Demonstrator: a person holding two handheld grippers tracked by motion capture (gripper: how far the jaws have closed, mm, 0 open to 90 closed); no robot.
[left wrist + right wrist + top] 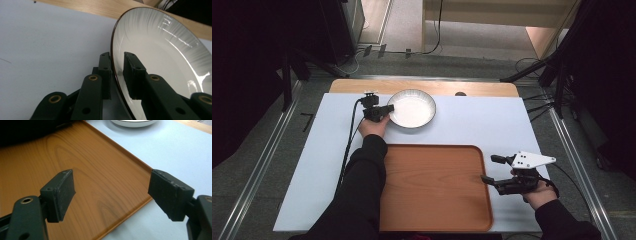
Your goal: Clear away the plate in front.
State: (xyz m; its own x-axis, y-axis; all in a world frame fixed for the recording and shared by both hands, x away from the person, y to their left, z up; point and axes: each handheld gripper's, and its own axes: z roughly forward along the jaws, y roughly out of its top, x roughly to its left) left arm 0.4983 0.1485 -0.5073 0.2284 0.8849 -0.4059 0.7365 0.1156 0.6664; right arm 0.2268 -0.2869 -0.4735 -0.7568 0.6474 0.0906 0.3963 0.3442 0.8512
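A white plate (412, 108) with a thin dark rim lies at the back of the table, beyond a wooden tray (432, 190). My left gripper (389, 107) is at the plate's left edge. In the left gripper view the plate (160, 55) has its rim between the two jaws, one outside and one inside, and my left gripper (117, 53) is shut on it. My right gripper (488, 168) is open at the tray's right edge. In the right gripper view my right gripper (111, 187) has its jaws wide apart over the tray's (50, 152) corner with nothing between them.
A pale blue sheet (482, 125) covers the table, with a strip of wooden tabletop (432, 88) showing at the back. Dark stands and cables lie on the floor around the table. The plate (132, 122) shows at the top of the right gripper view.
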